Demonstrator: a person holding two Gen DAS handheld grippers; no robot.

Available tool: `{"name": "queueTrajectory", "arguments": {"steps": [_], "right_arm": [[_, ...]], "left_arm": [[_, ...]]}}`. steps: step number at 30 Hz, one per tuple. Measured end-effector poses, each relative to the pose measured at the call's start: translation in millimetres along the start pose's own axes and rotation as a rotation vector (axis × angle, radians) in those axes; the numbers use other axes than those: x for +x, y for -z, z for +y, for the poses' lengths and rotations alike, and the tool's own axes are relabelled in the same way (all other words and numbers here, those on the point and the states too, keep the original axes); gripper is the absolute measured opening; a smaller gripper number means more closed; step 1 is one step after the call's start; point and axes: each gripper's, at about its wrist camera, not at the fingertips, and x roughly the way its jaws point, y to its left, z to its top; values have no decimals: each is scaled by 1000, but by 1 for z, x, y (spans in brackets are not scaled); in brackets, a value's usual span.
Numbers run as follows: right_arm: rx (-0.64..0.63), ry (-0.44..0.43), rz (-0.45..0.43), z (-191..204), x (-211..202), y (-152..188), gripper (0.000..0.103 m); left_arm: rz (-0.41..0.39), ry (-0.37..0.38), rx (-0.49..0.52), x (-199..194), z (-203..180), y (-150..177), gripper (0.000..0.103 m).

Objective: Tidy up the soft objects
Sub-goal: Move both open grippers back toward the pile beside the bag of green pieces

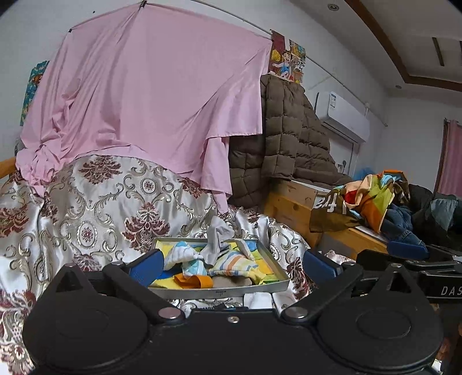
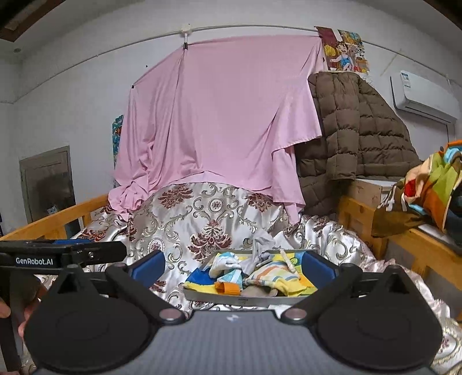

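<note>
White walls (image 2: pixel 72 86) close the far side; a rail (image 2: pixel 260 28) carries a pink sheet (image 2: pixel 219 115) draped over a floral satin cover (image 2: pixel 208 213); to the right hangs a brown quilted coat (image 2: pixel 361 127), with a cartoon poster (image 2: pixel 343 49) above it; an air conditioner (image 2: pixel 424 92) sits far right; a wooden bed frame (image 2: pixel 52 219) runs left; a grey door (image 2: pixel 47 184) stands beyond it; dim, even light.

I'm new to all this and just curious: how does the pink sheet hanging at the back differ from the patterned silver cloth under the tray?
The pink sheet is plain and matte, while the silver cloth is shiny with dark red and gold ornaments. The pink sheet hangs from a line on the wall, while the silver cloth lies spread over the bed and bears the metal tray of socks. Both are large, soft, wrinkled fabrics, and the sheet's lower edge overlaps the cloth.
</note>
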Motion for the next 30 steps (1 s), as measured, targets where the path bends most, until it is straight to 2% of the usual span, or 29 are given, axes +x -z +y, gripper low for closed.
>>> {"name": "queueTrajectory", "arguments": {"steps": [13, 22, 30], "right_arm": [[46, 5, 28, 8, -13, 37, 103], [93, 24, 90, 3, -5, 73, 103], [122, 34, 164, -2, 5, 104, 103]], "left_arm": [[27, -15, 4, -18, 7, 36, 102], [77, -36, -4, -12, 13, 74, 102], [115, -41, 29, -3, 16, 106, 102]]}}
